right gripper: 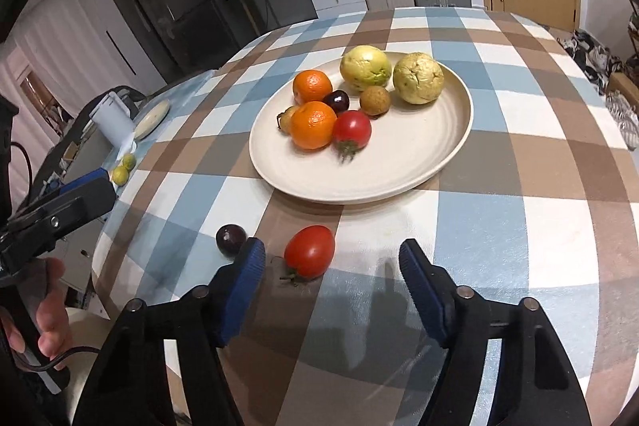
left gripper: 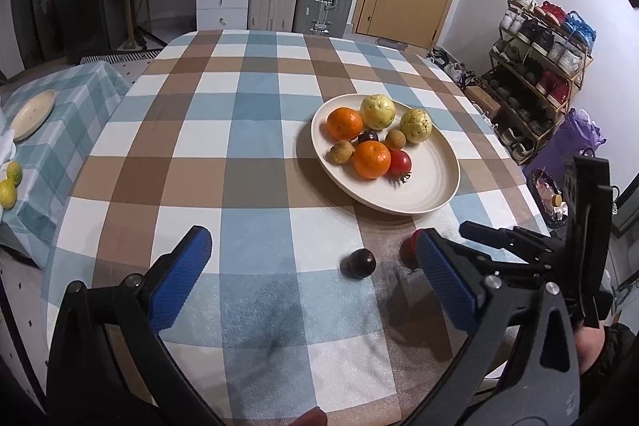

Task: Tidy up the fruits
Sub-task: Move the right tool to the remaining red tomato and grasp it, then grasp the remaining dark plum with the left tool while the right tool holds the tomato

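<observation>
Your right gripper (right gripper: 331,262) hangs low over the near part of the tabletop (right gripper: 519,162), fingers (right gripper: 247,282) partly apart, nothing pressed between them; the loose red tomato (right gripper: 309,255) lies on the cloth between the blue pads, nearer the left one, touching neither; the loose dark plum (right gripper: 231,239) sits just outside that left finger, close to the tabletop's left edge.

Your left gripper (left gripper: 315,290) has its fingers (left gripper: 183,278) spread wide and empty; same plum (left gripper: 358,263) lies between them, nearer the right pad; the tomato is mostly hidden behind that pad.

Cream plate (right gripper: 399,170) sits beyond both loose fruits, well apart from them; fruit is bunched on its far-left half: two oranges (right gripper: 312,124), two pale green guavas (right gripper: 418,78), a second tomato (right gripper: 352,130), a dark plum (right gripper: 336,101), and small brown fruits (right gripper: 374,100); the plate's near-right half is bare.

Room to move: open cloth between the plate rim and the loose fruits, and a wide clear stretch to the right of your right gripper; the left side is tight, with the tabletop edge curving in close and your other hand (right gripper: 48,322) holding its gripper handle just off that edge; a lower side table (left gripper: 72,98) with a plate (left gripper: 32,114) and limes (left gripper: 10,182) stands beyond it.
</observation>
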{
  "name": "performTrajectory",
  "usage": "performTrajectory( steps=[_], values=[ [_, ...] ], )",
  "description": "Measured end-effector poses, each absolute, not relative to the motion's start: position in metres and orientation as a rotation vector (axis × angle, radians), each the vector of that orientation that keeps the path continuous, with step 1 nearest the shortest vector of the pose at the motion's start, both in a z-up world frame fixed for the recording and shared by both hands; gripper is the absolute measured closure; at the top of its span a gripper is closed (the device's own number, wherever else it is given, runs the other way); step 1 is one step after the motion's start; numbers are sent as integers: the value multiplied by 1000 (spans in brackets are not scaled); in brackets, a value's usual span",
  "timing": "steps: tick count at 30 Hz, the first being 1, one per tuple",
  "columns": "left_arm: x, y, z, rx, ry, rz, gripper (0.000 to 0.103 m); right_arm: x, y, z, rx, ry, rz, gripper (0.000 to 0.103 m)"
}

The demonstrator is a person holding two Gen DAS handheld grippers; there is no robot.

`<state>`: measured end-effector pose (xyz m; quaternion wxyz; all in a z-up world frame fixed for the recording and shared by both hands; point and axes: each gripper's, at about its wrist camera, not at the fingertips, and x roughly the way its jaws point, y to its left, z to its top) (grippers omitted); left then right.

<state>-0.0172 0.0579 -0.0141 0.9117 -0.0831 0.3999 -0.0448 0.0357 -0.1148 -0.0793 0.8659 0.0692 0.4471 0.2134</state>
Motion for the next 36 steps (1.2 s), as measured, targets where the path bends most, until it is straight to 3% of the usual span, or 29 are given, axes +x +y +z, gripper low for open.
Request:
performTrajectory(
  steps=[18,25,28,36],
  values=[
    [-16,54,-18,-189,848,-119,1,39,-92,-86,94,975,482,73],
    [-11,58,-24,-196,869,-109,1,37,-90,-84,74,969,485,76],
    [-8,59,-30,-196,882,-98,1,36,-97,-77,105,943,492,92],
    [0,55,-40,-191,913,-89,1,39,-113,-80,187,972,510,92]
  ],
)
